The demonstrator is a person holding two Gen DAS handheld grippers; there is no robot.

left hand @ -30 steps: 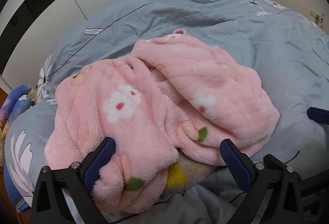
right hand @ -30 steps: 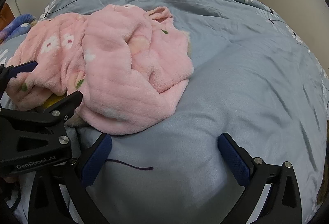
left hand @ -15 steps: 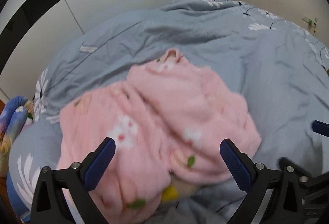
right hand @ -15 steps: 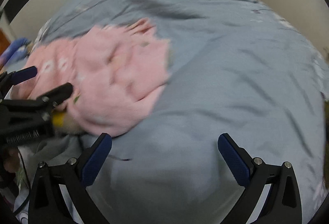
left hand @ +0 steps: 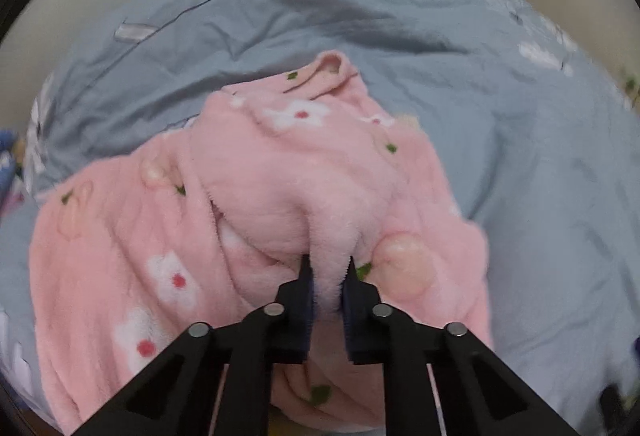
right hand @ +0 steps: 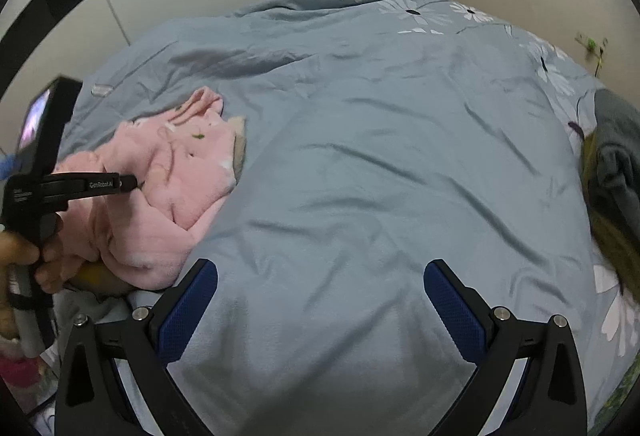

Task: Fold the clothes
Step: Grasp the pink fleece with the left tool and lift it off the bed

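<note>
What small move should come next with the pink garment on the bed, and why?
Probably lift the left gripper a little. It is shut on a fold of the crumpled pink garment, while the right gripper is open over bare blue bedcover. Lifting should free an edge for the right one to take.

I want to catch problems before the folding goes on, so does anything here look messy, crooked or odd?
The pink fleece garment lies crumpled in a heap on the grey-blue duvet, not flat. The left gripper has pinched a ridge of it; the right gripper hangs open over bare duvet.
</note>
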